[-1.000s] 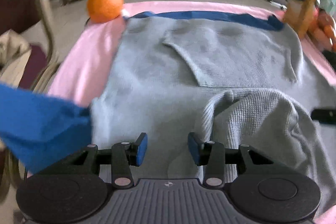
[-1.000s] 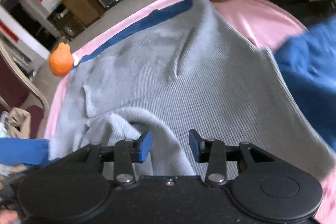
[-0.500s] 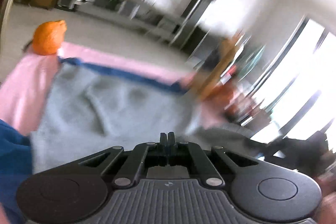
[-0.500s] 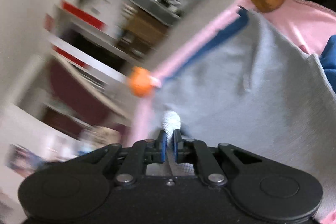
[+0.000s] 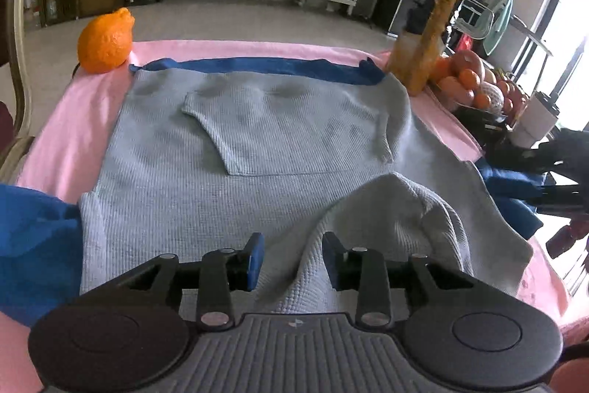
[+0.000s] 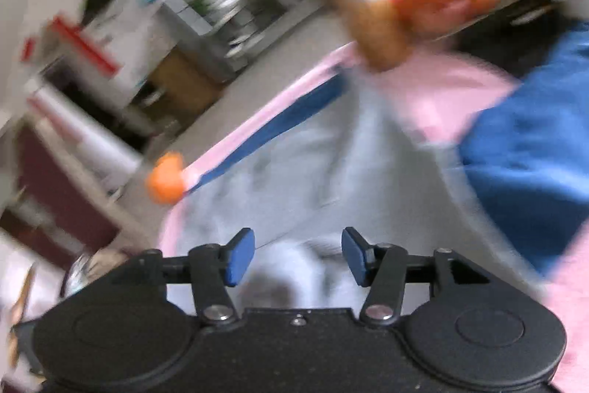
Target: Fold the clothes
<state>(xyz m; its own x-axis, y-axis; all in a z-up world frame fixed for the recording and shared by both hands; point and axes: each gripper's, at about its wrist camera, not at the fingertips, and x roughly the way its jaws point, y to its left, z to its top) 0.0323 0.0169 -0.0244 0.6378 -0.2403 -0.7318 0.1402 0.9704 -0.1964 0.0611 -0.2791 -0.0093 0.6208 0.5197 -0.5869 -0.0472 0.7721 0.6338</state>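
A grey knit sweater (image 5: 257,142) lies spread flat on a pink cloth (image 5: 73,120), with a blue garment (image 5: 257,67) showing under its far edge. One grey sleeve (image 5: 397,209) is folded in over the body. My left gripper (image 5: 292,260) hovers over the sweater's near edge, jaws opening; the sleeve's edge lies below the gap and the pads press on nothing. In the blurred right wrist view, my right gripper (image 6: 298,256) is also opening above the grey sweater (image 6: 331,172), gripping nothing.
An orange fruit (image 5: 105,41) sits at the far left corner. A juice bottle (image 5: 427,35) and a basket of fruit (image 5: 475,83) stand at the far right. Blue cloth (image 5: 36,238) bunches at the near left and blue cloth (image 6: 526,164) at the right. A chair (image 5: 14,24) stands left.
Both grippers stood open a second ago, were shut half a second ago, the right pinching grey fabric, and are open again now. Both views swung upward, and the left has dropped back.
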